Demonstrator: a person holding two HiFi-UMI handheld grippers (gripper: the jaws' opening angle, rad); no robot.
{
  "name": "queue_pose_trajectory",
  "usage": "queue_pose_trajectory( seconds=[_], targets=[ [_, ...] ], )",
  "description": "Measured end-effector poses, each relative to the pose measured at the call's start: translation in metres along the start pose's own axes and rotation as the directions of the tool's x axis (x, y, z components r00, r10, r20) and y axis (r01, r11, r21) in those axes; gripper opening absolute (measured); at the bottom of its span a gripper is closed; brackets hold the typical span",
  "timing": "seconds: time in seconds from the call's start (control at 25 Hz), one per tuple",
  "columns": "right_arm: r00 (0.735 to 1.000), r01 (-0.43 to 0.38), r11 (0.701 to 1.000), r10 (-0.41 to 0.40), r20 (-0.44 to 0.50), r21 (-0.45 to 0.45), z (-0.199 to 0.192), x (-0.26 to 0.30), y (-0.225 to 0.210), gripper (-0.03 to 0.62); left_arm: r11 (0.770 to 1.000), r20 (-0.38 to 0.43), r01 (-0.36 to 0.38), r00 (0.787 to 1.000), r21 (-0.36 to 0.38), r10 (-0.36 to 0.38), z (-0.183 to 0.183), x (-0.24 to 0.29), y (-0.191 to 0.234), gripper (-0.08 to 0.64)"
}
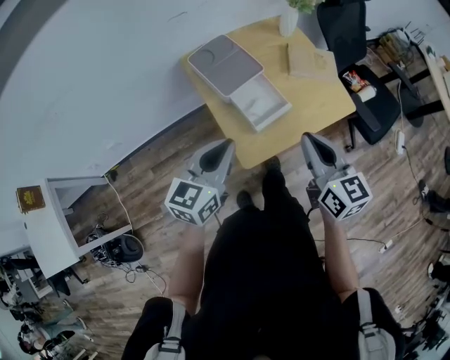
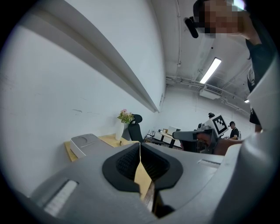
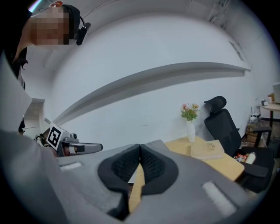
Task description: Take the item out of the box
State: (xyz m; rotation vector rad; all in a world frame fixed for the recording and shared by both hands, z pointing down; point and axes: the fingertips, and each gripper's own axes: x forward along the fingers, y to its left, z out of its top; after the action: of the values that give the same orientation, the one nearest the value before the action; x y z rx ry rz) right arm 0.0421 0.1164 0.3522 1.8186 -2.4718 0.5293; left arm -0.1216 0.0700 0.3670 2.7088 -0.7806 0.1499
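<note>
Head view, with both gripper views. A person stands on a wooden floor [image 1: 176,148] before a light wooden tabletop [image 1: 320,98]. The left gripper [image 2: 140,145] and the right gripper [image 3: 140,148] are each held short of the near edge of the tabletop, apart from everything on it. The jaws of each gripper are together, pads meeting at the tips, with nothing between them.

The box [image 1: 261,103] lies on the left part of the tabletop. Its grey lid [image 1: 223,65] is displaced toward the wall, so the white inner tray is open on the person's side. The contents of the tray cannot be made out. A white vase [image 1: 288,21] with flowers and a tan book [image 1: 307,60] occupy the far right part. A black office chair [image 1: 351,35] stands just beside that corner.
</note>
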Motion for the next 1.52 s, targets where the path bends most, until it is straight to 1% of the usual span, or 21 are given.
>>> queue_pose_trajectory(
  seconds=[0.32, 0.48, 0.92, 1.4, 1.52],
  targets=[
    [0.997, -0.051, 0.999, 0.050, -0.054, -0.016, 0.006, 0.039, -0.021, 0.003, 0.999, 0.009, -0.043, 0.999, -0.015, 0.043, 0.009, 0.020, 0.015, 0.014],
    [0.994, -0.080, 0.997, 0.078, -0.077, -0.020, 0.008, 0.058, -0.033, 0.003, 0.996, 0.014, -0.085, 0.996, -0.026, 0.085, 0.013, 0.030, 0.027, 0.014],
    [0.976, -0.175, 0.984, 0.171, -0.137, -0.017, 0.018, 0.108, -0.083, 0.003, 0.983, 0.019, -0.174, 0.984, -0.051, 0.175, 0.023, 0.075, 0.046, 0.014],
    [0.941, -0.264, 0.965, 0.255, -0.223, -0.010, 0.015, 0.150, -0.133, 0.003, 0.961, 0.010, -0.270, 0.962, -0.063, 0.272, 0.031, 0.119, 0.052, 0.015],
    [0.920, -0.306, 0.952, 0.294, -0.260, -0.008, 0.010, 0.160, -0.136, 0.003, 0.951, 0.007, -0.299, 0.954, -0.071, 0.301, 0.030, 0.124, 0.056, 0.014]
  ],
)
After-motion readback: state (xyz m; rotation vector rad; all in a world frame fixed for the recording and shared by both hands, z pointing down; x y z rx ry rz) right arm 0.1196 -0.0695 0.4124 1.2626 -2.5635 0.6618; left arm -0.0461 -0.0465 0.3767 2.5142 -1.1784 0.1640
